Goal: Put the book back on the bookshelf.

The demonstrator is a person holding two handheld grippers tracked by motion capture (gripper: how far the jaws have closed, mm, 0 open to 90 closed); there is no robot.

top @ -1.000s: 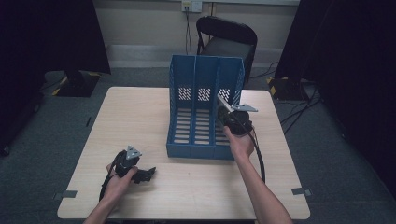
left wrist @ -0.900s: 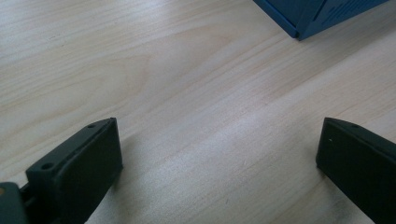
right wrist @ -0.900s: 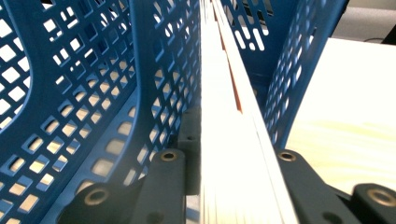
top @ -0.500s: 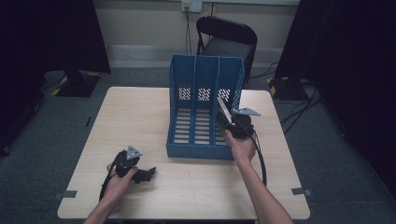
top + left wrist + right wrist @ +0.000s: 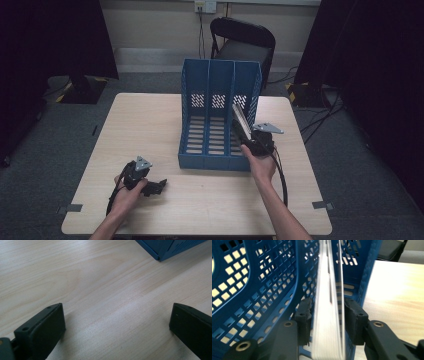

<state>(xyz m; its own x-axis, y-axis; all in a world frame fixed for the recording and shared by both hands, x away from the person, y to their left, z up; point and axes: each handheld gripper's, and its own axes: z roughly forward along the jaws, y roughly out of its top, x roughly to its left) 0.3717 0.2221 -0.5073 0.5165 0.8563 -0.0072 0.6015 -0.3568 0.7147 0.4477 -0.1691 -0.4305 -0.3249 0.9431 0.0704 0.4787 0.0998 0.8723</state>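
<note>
Table [image 5: 165, 117]: pale wood top, fills the middle of the high view; grey floor all round.
Chair [image 5: 243, 42]: black, folding, top centre of the high view, behind the table.
Rack [image 5: 218, 117]: blue plastic file rack, centre of the high view; three upright slots open toward the bottom of the frame, slotted floor, perforated back wall. Left and middle slots hold nothing. One blue corner [image 5: 162, 252] shows at the top right of the left gripper view.
Book [image 5: 241, 124]: thin, pale-edged, in the rack's right slot, leaning against its outer wall. In the right gripper view its page edges [image 5: 329, 315] run up the middle of the frame.
Right gripper [image 5: 246, 137]: centre right of the high view, at the open front of the right slot. Its jaws have just been opening; the book stands between them [image 5: 329, 320], a slight gap shows on each side, so the grip looks released.
Left gripper [image 5: 159, 185]: lower left of the high view, lying on the table, well apart from the rack. Jaws spread wide [image 5: 117, 325], bare wood between them, nothing held.
Cables [image 5: 325, 112]: black, on the floor at the right of the high view.
</note>
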